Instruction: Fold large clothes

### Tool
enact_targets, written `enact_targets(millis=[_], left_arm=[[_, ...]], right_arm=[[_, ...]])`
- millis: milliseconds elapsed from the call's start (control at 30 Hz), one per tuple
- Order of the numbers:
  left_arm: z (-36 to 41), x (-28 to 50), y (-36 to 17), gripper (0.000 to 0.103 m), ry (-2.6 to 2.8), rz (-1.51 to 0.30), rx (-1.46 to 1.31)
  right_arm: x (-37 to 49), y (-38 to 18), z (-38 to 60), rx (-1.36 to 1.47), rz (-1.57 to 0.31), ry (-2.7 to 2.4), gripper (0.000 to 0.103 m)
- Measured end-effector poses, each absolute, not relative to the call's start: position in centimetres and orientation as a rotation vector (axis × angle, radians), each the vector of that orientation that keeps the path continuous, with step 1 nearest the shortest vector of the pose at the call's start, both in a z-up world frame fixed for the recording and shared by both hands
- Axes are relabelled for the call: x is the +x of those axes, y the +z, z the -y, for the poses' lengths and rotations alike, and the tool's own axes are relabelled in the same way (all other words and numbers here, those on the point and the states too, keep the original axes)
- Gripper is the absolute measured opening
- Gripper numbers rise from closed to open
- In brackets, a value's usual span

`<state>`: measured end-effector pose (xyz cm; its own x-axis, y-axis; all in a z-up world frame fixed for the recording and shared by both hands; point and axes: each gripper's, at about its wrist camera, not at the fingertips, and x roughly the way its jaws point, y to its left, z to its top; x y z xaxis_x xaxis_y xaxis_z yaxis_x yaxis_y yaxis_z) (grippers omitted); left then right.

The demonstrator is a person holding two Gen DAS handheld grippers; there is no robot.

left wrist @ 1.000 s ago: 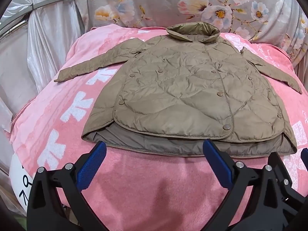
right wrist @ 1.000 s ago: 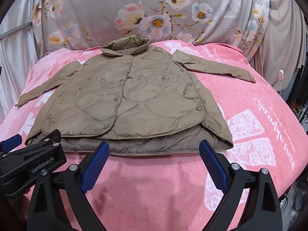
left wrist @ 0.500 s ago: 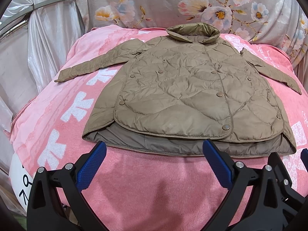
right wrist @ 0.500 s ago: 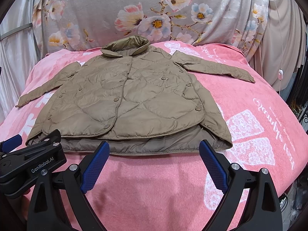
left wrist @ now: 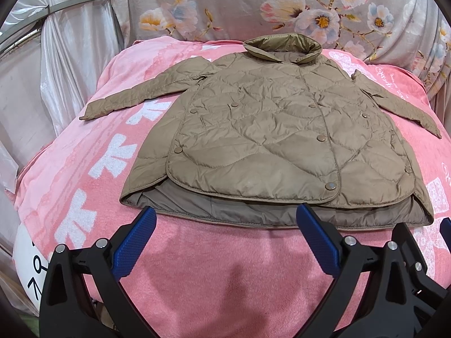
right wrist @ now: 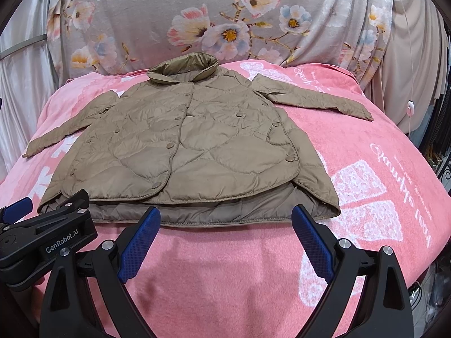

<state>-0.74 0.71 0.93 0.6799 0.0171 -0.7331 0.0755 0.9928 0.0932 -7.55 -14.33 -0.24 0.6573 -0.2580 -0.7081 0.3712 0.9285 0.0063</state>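
Jacket (left wrist: pixel 270 140) flat, hem near grippers

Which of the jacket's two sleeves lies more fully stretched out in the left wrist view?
The sleeve on the image left of the jacket: its whole length down to the cuff shows on the pink blanket; the other sleeve appears foreshortened.

Both wrist views look forward and slightly down from just off the near edge of the bed, toward the far floral drape (right wrist: pixel 225 14). Each frame's bottom is filled by that camera's own spread jaws. The left view stands further left, taking in the shiny curtain (left wrist: pixel 70 56) at the left. The right view stands further right, catching the left gripper (right wrist: pixel 50 239) at its lower left. Both share the quilted jacket (left wrist: pixel 276 140) spread on the pink blanket (right wrist: pixel 380 183).
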Motion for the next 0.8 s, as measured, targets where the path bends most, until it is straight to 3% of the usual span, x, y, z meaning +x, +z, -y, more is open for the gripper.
enact_targets(millis=[800], left_arm=[[-0.65,-0.83,0.95,0.097,-0.029,-0.816,0.122]], right_arm=[[-7.55,-0.32,14.28,0.156,-0.775,-0.357,0.092]])
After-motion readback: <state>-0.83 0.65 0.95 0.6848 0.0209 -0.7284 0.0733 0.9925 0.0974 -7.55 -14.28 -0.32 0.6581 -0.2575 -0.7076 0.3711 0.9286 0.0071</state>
